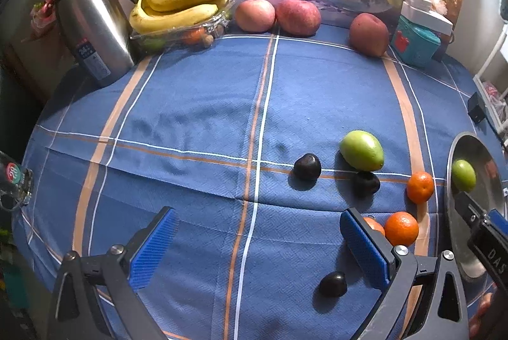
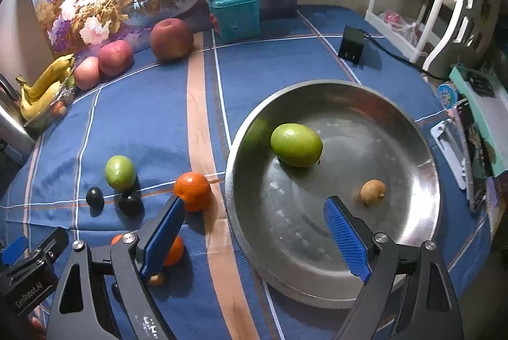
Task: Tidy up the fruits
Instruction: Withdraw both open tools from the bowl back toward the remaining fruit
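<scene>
A steel bowl (image 2: pixel 412 149) on the blue cloth holds a green fruit (image 2: pixel 296 145) and a small brown fruit (image 2: pixel 372 192). My right gripper (image 2: pixel 254 216) is open and empty, hovering over the bowl's left rim. Left of the bowl lie a green fruit (image 2: pixel 120 172), two dark fruits (image 2: pixel 130 202), and oranges (image 2: pixel 192 191). My left gripper (image 1: pixel 258 240) is open and empty above the cloth. Ahead of it lie a green fruit (image 1: pixel 362 150), dark fruits (image 1: pixel 306 166), oranges (image 1: pixel 401 228), and one dark fruit (image 1: pixel 332 284) near its right finger.
A steel kettle (image 1: pixel 92 25), bananas on a clear tray (image 1: pixel 177 6) and three red apples (image 1: pixel 297 16) stand at the back. A teal box with a lamp (image 2: pixel 235 12) and a black adapter with cable (image 2: pixel 351 45) stand behind the bowl. Books (image 2: pixel 476 130) lie right.
</scene>
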`<state>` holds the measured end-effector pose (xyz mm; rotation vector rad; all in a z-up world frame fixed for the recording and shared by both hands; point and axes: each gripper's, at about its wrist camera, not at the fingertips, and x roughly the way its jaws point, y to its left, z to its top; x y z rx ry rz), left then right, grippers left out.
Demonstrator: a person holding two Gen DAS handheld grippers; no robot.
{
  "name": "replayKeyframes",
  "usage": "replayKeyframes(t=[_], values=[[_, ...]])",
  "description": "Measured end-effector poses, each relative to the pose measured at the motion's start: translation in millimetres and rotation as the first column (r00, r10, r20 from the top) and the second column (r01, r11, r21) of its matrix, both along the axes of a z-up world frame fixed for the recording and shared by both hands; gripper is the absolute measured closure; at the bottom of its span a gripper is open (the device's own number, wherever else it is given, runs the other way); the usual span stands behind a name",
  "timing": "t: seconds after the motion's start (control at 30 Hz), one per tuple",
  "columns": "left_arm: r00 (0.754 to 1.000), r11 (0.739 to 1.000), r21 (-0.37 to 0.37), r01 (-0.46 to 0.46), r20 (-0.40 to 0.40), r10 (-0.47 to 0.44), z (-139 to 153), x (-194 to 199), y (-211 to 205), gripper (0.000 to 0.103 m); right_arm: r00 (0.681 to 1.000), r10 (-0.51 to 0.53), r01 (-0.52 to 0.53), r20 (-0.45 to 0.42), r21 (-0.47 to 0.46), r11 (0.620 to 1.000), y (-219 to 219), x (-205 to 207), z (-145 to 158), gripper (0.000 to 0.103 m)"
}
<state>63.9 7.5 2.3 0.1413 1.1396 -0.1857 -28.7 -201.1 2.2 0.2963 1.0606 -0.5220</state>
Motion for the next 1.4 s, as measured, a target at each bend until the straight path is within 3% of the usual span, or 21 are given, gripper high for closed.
replayKeyframes(t=[0.23,0.6,1.13,1.4], values=[[1.0,1.0,-0.029,-0.01,-0.019,0.01,-1.7,2.6,8.9,0.0,1.0,-0.003,0.001,-0.018,-0.076,0.997,15.8,-0.1,3.8,0.013],[0.998,0.996,-0.073,-0.051,-0.052,0.047,-5.8,7.3,24.7,0.0,0.996,0.089,-0.09,0.006,0.078,0.993,44.1,2.7,-1.1,0.013],[0.987,0.984,-0.148,-0.102,-0.142,0.081,-18.3,1.1,32.9,0.0,0.997,0.069,-0.056,-0.047,0.223,0.973,63.0,-5.7,-14.6,0.013],[0.973,0.986,-0.122,-0.114,-0.213,0.086,-34.5,2.2,31.5,0.0,0.991,0.094,-0.066,-0.094,0.259,0.964,70.4,-6.3,-25.9,0.014]])
